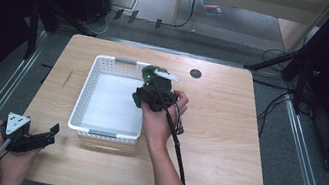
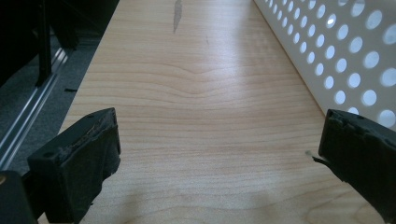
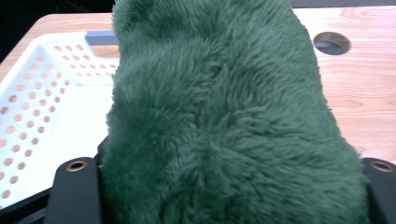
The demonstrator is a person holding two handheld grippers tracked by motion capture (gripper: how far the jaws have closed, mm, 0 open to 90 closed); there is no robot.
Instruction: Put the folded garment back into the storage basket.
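Observation:
A dark green plush toy (image 1: 148,73) with a white tag (image 1: 167,76) hangs over the right rim of a white perforated basket (image 1: 82,94). My right gripper (image 1: 150,91) is shut on it. In the right gripper view the plush toy (image 3: 219,107) bulges between the two jaws, with the basket (image 3: 42,93) below and to the left. My left gripper (image 1: 50,135) rests low by the table's front left corner, open. In the left gripper view my left gripper (image 2: 219,158) has its jaws wide apart over bare wood, and the basket wall (image 2: 345,60) stands at the right.
A round dark grommet hole (image 1: 195,73) sits in the wooden table (image 1: 226,133) behind the right hand. The right gripper's cable (image 1: 176,145) trails along the forearm. Bare wood lies right of the basket. Dark stands and floor rails surround the table.

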